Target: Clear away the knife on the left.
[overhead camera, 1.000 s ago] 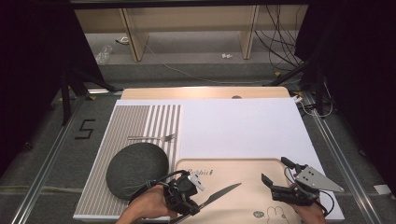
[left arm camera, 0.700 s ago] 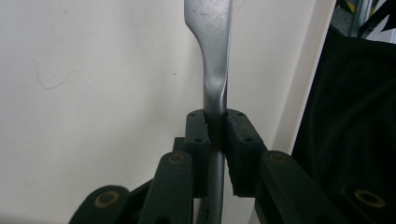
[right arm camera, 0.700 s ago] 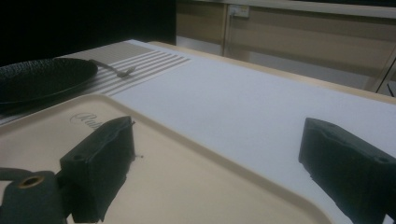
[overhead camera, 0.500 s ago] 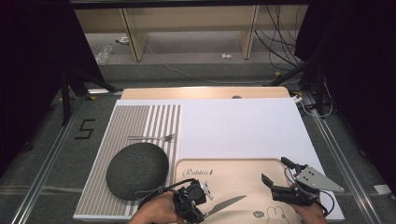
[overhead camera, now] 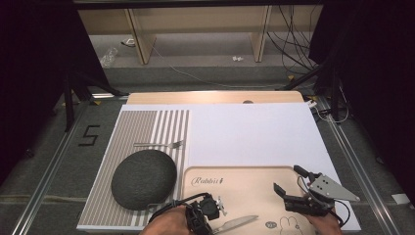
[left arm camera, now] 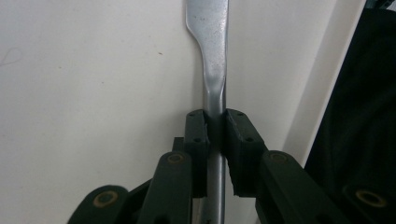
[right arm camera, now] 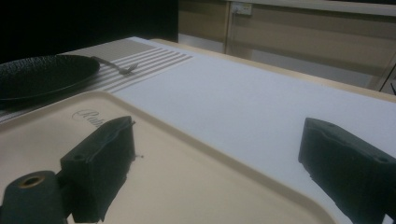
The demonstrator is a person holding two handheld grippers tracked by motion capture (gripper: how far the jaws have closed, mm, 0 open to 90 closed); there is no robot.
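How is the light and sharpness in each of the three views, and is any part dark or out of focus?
High view: the white mat is bright and even, the room edges are nearly black. Left gripper view: the knife carries soft glare, the near fingers look slightly blurred, and the right edge is dark. Right gripper view: the tray is fairly sharp, the dark plate dim, the background soft.

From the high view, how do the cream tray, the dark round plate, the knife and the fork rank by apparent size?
1. Cream plastic tray
2. Dark round textured plate
3. Silver metal knife and silver metal fork: similar; the knife is partly hidden by the left tongs, so unranked.
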